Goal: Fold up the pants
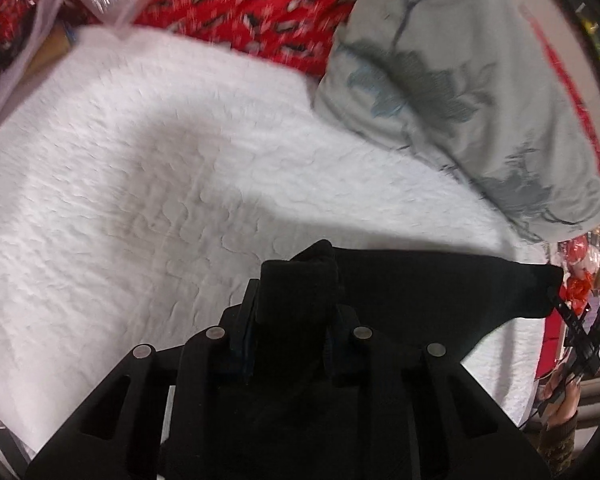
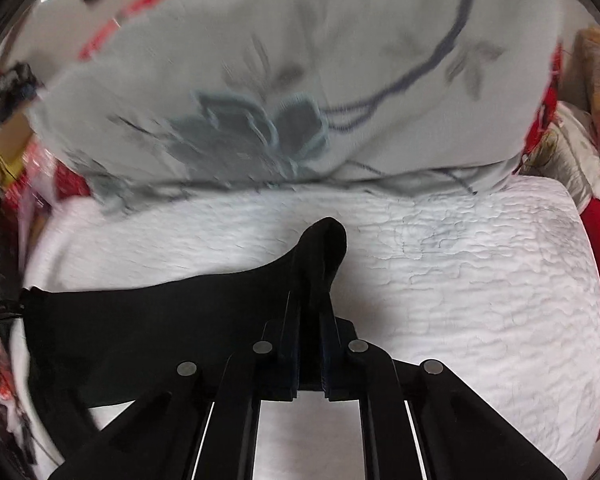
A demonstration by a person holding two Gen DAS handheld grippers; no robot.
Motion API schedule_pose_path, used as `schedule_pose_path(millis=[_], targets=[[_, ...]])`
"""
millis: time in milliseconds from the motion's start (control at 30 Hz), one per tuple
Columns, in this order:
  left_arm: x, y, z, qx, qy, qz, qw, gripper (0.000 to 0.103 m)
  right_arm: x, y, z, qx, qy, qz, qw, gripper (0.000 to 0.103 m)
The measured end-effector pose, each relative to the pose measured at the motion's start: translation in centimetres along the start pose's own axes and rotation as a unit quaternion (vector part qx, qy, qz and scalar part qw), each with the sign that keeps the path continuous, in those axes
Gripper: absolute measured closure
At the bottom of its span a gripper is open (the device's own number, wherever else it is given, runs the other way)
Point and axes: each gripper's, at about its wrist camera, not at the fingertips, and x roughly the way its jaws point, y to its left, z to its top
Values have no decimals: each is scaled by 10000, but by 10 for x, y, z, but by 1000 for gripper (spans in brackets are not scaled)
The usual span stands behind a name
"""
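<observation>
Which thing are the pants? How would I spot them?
Find the big white quilt covering the bed, below the grey flowered pillow. The pants are the plain black cloth stretched across it, pinched at each end by a gripper. Nothing else there is black fabric.

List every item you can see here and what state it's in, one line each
black pants: edge stretched between both grippers
left gripper: shut on the pants
right gripper: shut on the pants
white quilt: spread flat
floral pillow: resting at the quilt's far edge
</observation>
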Motion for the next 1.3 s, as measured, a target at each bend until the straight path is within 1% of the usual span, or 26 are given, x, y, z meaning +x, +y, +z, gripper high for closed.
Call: schedule_pose_path(millis=[100,133,167,200,267,333,400,467,533,567,600,633,667,733,767,800,833,867,933,967,1033,1067,1100,1167,1233,1300], targets=[[-32,1,-15,94,-321,-57,9994,80,-33,11,-12,-45,-330,108,9994,96],[-44,1,-21,122,-421,-71,9990,80,-49,13,-20,-59,-452,155,9988,96],[-53,1,-29,146,-517,-127,9985,80,-56,18,-25,-51,-538,208,9983,96],[-55,5,-32,181,-578,-162,9980,80,-68,19,-32,-49,-635,258,9976,96],[-70,10,-52,268,-707,-220,9969,79,-93,23,-51,-82,-797,371,9961,96],[-75,17,-76,326,-727,-252,9965,79,-113,26,-74,-113,-862,427,9953,96],[-75,26,-100,356,-635,-250,9970,79,-129,30,-102,-244,-897,359,9950,96],[-66,41,-127,308,-424,-182,9985,79,-138,32,-137,-327,-856,263,9954,96],[-53,56,-146,199,-199,-97,9996,79,-144,31,-180,-333,-733,169,9966,95],[-43,64,-154,133,-40,-5,9999,79,-145,30,-196,-355,-667,91,9971,91],[-35,71,-162,56,84,26,9999,78,-146,28,-212,-375,-582,22,9976,91],[-32,75,-167,-11,151,-10,9999,77,-144,27,-227,-416,-448,-132,9980,91],[-32,80,-171,-122,187,-103,9997,73,-142,25,-241,-430,-329,-305,9981,91],[-40,83,-174,-252,175,-275,9992,71,-145,18,-261,-295,-167,-448,9984,88],[-44,84,-175,-266,169,-327,9990,67,-148,16,-266,-231,-133,-450,9986,81],[-50,85,-178,-272,181,-389,9987,64,-153,14,-271,-170,-128,-514,9984,72],[-55,86,-181,-274,215,-451,9984,59,-161,11,-275,-117,-153,-633,9978,68],[-59,88,-183,-294,257,-486,9981,58,-170,9,-277,-61,-173,-717,9973,60],[-66,94,-190,-401,343,-620,9967,58,-185,1,-280,112,-239,-803,9964,56],[-72,101,-195,-556,359,-744,9950,58,-194,-3,-280,247,-259,-787,9963,54],[-79,108,-205,-822,289,-992,9912,58,-209,-9,-279,505,-321,-738,9955,48],[-83,110,-208,-1031,263,-1167,9875,58,-214,-13,-276,651,-354,-685,9949,42],[-84,110,-208,-1166,251,-1277,9846,57,-218,-13,-275,790,-376,-560,9946,38],[-83,105,-210,-1388,256,-1494,9787,48,-219,-13,-272,1156,-326,-168,9926,36],[-80,100,-212,-1551,267,-1600,9745,47,-209,-11,-266,1523,-121,193,9881,36],[-75,92,-217,-1744,361,-1827,9669,47,-195,-8,-266,1862,114,537,9810,36]])
